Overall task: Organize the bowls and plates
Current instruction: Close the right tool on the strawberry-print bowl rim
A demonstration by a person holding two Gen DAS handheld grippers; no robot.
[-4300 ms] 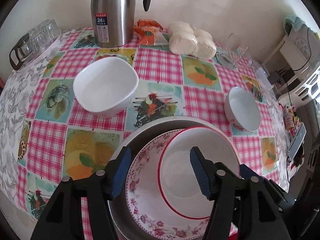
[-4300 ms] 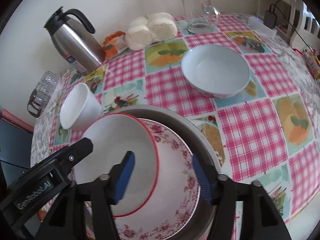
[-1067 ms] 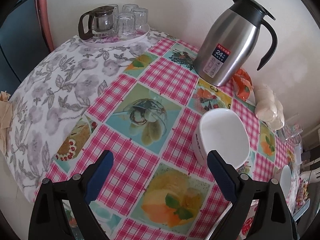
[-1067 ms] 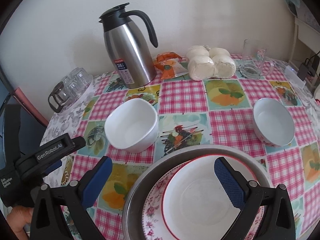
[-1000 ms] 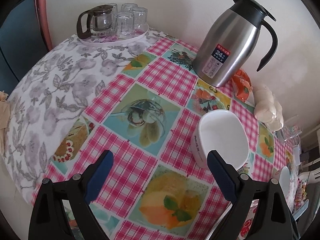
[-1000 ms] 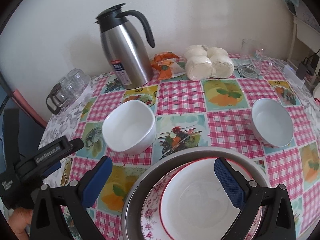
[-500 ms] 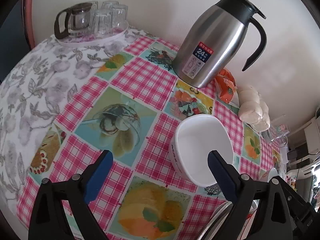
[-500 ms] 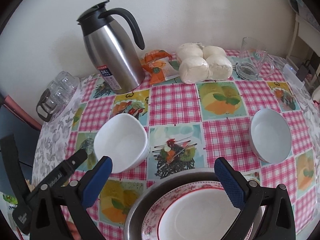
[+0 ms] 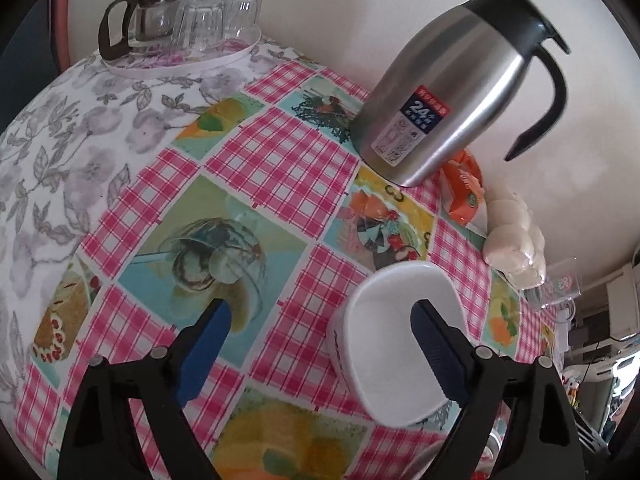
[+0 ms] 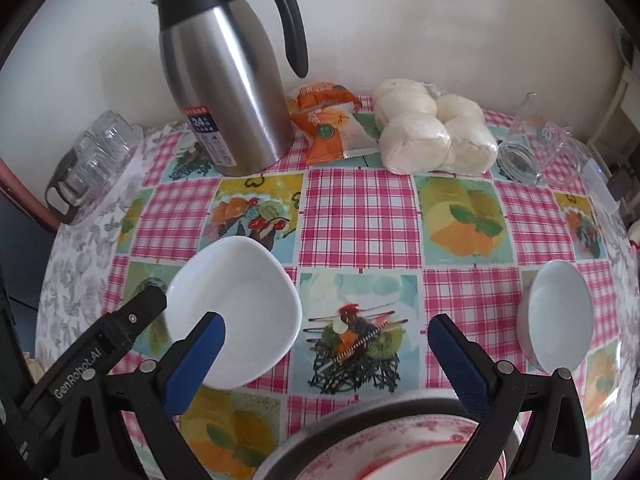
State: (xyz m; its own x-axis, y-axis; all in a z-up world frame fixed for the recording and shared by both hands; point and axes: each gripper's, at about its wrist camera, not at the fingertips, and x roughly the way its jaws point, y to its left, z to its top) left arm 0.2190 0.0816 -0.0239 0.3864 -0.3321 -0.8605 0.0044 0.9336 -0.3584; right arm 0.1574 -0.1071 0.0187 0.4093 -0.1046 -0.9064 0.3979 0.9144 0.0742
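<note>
A white square bowl sits on the checked tablecloth; it also shows in the right wrist view. My left gripper is open and its right finger reaches over the bowl's inside while the left finger is outside its left wall. My right gripper is open and empty, above the cloth between the square bowl and a small round white bowl. A grey metal basin at the bottom edge holds a floral plate with a red-rimmed bowl on it.
A steel thermos jug stands at the back. An orange snack packet, a bag of white buns and a glass mug lie beside it. A tray with a glass teapot and cups stands at the far left.
My left gripper has moved forward and right until its fingers straddle the square bowl's near wall. My right gripper has moved forward past the basin, so most of the stacked plate and bowl has left its view.
</note>
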